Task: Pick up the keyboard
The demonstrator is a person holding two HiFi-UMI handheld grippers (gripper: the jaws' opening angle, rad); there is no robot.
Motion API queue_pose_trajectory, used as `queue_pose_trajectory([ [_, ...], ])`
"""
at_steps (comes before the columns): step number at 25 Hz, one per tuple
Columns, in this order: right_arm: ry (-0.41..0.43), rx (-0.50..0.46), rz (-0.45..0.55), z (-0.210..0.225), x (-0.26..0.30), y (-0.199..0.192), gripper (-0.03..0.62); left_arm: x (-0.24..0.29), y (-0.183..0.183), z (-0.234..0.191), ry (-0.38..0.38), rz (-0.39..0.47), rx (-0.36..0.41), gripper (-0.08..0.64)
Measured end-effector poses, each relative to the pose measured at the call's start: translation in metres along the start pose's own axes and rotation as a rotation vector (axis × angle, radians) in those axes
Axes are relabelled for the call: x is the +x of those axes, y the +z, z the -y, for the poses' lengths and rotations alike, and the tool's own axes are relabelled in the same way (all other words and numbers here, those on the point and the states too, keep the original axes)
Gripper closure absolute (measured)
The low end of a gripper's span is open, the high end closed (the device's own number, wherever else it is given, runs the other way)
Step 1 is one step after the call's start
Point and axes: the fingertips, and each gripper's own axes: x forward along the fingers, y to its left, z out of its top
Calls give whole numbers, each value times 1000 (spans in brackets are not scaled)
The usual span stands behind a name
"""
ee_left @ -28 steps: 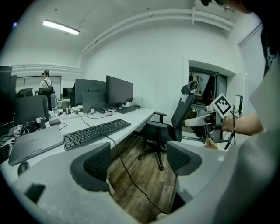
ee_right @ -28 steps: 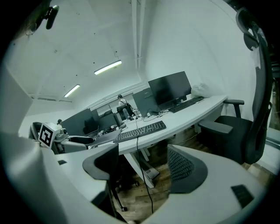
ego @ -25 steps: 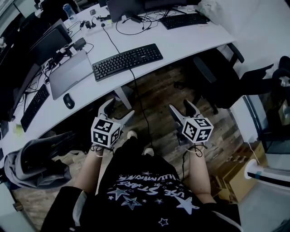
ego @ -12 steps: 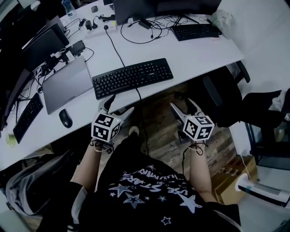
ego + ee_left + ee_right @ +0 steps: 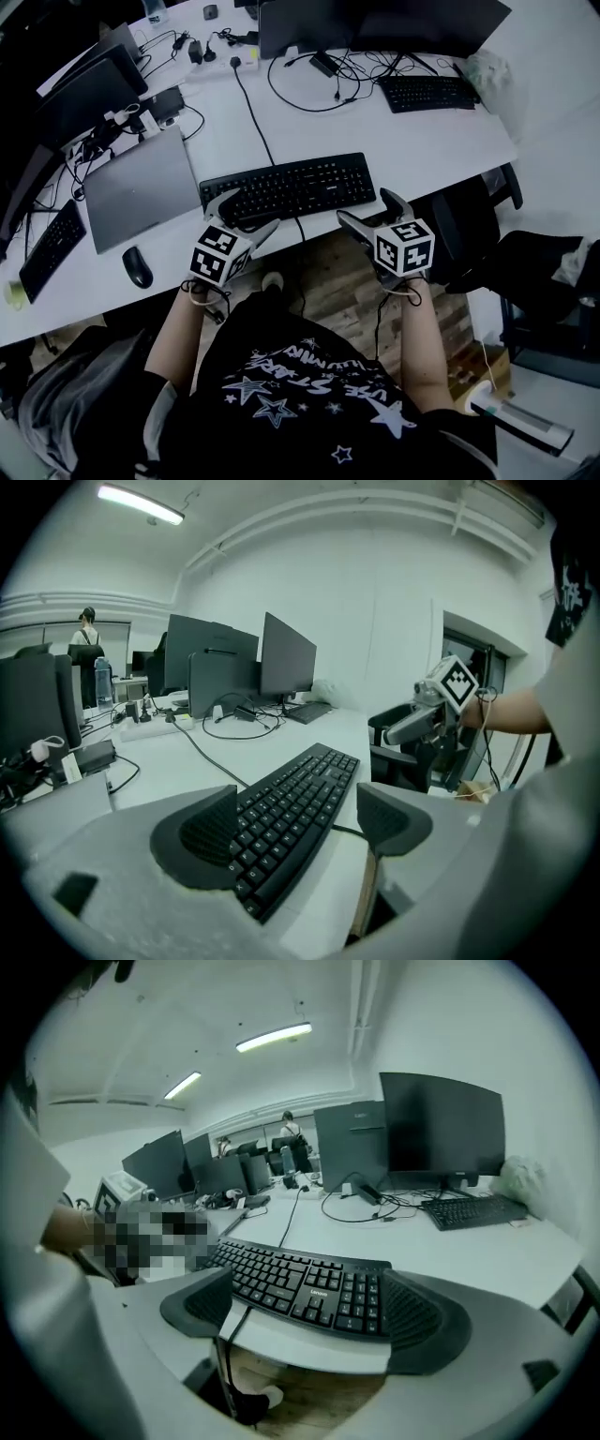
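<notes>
A black keyboard [image 5: 291, 187] lies along the near edge of the white desk [image 5: 422, 141], and its cable drops over that edge. My left gripper [image 5: 242, 217] is open at the keyboard's left end. In the left gripper view that end of the keyboard [image 5: 291, 803] shows between the pads [image 5: 202, 832], which do not press on it. My right gripper [image 5: 370, 211] is open at the desk edge by the keyboard's right end. Its jaws have just been opening. The keyboard [image 5: 300, 1283] lies just ahead of the right gripper [image 5: 314, 1312], and the pads are off it.
A shut grey laptop [image 5: 141, 187] and a black mouse [image 5: 137, 267] lie to the left. A second keyboard [image 5: 427, 92], dark monitors [image 5: 375, 23] and loose cables [image 5: 253, 103] sit farther back. A black chair [image 5: 469, 225] stands at the right under the desk edge.
Both grippers have moved forward from over the floor to the desk edge and now flank the keyboard's two ends. The right jaws stand wider than before.
</notes>
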Motion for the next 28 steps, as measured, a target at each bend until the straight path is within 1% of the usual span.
queue_pose_trajectory([
  [2,35,-112,-73,-1,20,7,97,4,2,-14,-1,-3,5,166],
  [7,156,-487,-304,-4,61,3,64,9,-1,-40,17,-13,-24,166],
  [9,204,-604,-393,-5,74,-3,57,10,-3,-49,25,-14,-38,166],
  [10,226,-645,-428,-6,80,-5,54,10,-4,-53,29,-16,-45,166],
  [14,313,-779,-534,-9,107,-13,41,12,-8,-69,36,-24,-61,166],
  [18,394,-900,-652,-9,126,-28,28,14,-11,-74,33,-24,-83,166],
  [24,514,-984,-817,-10,141,-45,21,19,-15,-78,15,-40,-101,166],
  [28,564,-1088,-894,-8,152,-59,20,22,-15,-84,15,-39,-106,166],
])
